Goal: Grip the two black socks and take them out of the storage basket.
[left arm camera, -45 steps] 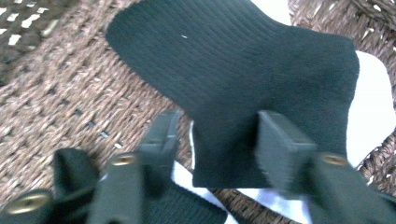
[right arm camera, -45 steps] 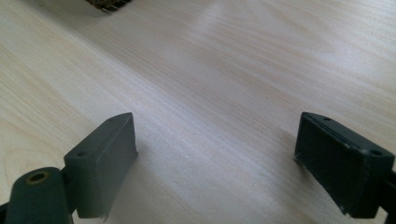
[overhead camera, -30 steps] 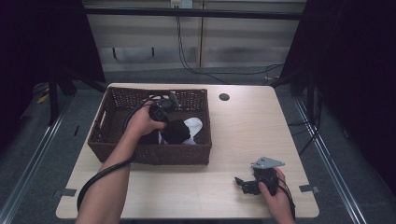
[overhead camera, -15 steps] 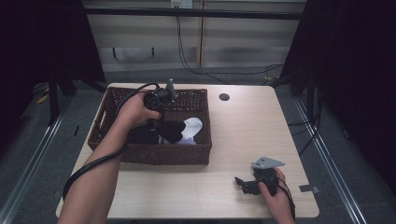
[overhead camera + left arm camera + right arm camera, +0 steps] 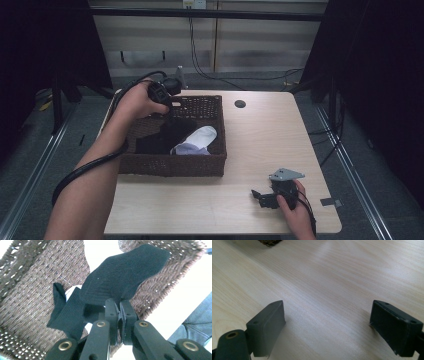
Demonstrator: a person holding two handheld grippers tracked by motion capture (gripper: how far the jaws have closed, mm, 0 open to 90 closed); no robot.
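Observation:
My left gripper (image 5: 171,107) is raised over the back left of the brown wicker basket (image 5: 175,167) and is shut on a black sock (image 5: 172,132), which hangs from it into the basket. In the left gripper view the left gripper (image 5: 118,303) has its jaws closed together on the edge of the black sock (image 5: 125,272). A second black sock (image 5: 63,313) lies below on the basket floor. A white sock (image 5: 200,140) lies in the basket's right part. My right gripper (image 5: 261,196) rests open on the table (image 5: 260,140) at the front right, with bare wood between its fingers (image 5: 265,326).
The basket takes up the table's left half, and its woven wall (image 5: 30,290) stands close around the hanging sock. A round cable hole (image 5: 240,104) sits near the table's back edge. A basket corner (image 5: 269,242) shows at the top of the right gripper view.
My left hand has risen and moved toward the basket's back left, pulling the black sock up from the pile. The right hand has stayed put.

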